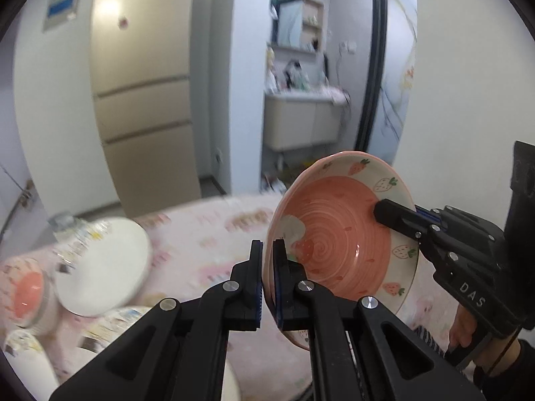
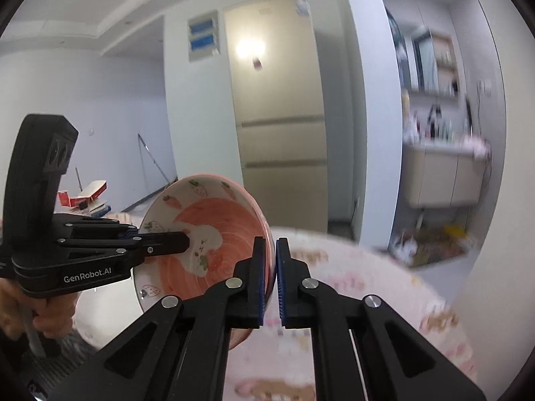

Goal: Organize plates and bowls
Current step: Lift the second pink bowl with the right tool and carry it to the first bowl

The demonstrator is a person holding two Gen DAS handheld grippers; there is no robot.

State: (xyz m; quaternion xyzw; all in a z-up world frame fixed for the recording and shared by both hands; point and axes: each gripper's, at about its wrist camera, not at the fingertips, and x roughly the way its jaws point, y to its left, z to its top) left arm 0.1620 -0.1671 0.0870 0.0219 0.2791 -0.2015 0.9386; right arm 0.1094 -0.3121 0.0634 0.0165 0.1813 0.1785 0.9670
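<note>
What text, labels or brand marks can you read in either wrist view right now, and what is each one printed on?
"DAS" on the black body of the right tongs, seen from the left wrist.
"GenRobot.AI" on the black body of the left tongs, seen from the right wrist.
Blue panel on the wall: lettering too blurred to read.
Sticker on the beige fridge: too small to read.
Red box: no readable print.
Pink bowl: pictures only, no words.

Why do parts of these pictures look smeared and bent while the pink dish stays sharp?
Left wrist view: the pink strawberry dish and left gripper look crisp, but the white plate and tablecloth are streaked with motion blur. Right wrist view: the shelves and cabinet are smeared, glare glows on the fridge door, and the fisheye lens bends straight walls.
</note>
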